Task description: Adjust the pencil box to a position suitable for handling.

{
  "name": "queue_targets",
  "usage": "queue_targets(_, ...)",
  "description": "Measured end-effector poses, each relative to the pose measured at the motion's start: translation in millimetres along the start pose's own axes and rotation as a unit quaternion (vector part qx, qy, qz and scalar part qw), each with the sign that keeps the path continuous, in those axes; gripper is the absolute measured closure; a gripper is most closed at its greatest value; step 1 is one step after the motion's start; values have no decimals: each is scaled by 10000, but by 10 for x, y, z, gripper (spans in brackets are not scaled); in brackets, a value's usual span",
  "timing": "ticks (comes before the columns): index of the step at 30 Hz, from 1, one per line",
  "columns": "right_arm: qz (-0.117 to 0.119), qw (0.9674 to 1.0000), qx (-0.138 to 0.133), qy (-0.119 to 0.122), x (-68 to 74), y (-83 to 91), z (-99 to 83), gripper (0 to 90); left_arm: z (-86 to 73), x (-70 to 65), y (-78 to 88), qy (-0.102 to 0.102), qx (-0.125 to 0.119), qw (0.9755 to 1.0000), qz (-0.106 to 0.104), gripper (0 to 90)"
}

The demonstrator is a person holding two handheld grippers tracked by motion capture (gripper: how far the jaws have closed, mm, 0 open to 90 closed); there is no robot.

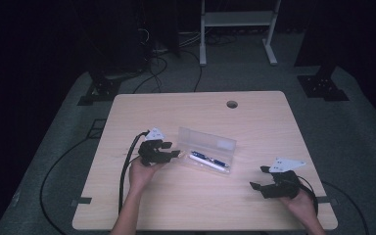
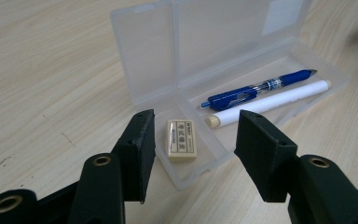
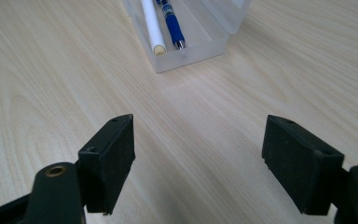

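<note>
A clear plastic pencil case [image 1: 206, 152] lies open near the middle of the wooden table [image 1: 254, 117], its long axis running from the near right to the far left in the high view, its lid [image 1: 210, 139] standing up along the far side. Inside, a blue pen [image 2: 256, 88] and a white pen [image 2: 270, 102] lie side by side along the case's length, tips toward the right end. A small cream eraser [image 2: 182, 140] lies flat in the left end, its print too small to read. The left gripper [image 2: 193, 133] sits just beside that end, jaws partly apart on either side of the eraser, not touching it. The right gripper [image 3: 198, 149] rests well apart at the near right, jaws wide and empty over bare wood. In the right gripper view the case's far end is cut off.
</note>
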State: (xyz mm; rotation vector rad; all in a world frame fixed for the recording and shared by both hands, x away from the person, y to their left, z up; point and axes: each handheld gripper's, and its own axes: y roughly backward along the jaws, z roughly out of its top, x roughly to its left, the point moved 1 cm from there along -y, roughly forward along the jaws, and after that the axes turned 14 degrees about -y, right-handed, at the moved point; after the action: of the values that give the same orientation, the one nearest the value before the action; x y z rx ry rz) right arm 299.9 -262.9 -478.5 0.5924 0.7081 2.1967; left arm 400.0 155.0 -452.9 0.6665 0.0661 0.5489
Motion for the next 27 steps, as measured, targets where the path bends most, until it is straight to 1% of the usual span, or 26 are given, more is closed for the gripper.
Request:
queue_targets(3,-26,10000,-9,-11,-5,1,0,240,-4,-2,18,18,-27,10000,-25,459)
queue_targets(13,-106,9999,-56,-105,-43,9,8,228,-5,-21,67,-35,-33,10000,-80,416)
queue_targets(17,-121,9999,-37,-109,-38,0,3,226,-20,-41,107,-45,-127,9999,-48,408)
queue_targets(22,-103,9999,-43,-102,-26,13,-3,223,-68,-59,121,12,-88,9999,-50,376)
queue_targets(25,-99,9999,-61,-90,-35,17,-4,223,-90,-59,125,-8,-39,10000,-64,362)
queue_targets(27,-99,9999,-44,-131,-40,16,-8,223,-92,-61,131,-24,-41,10000,-56,353)
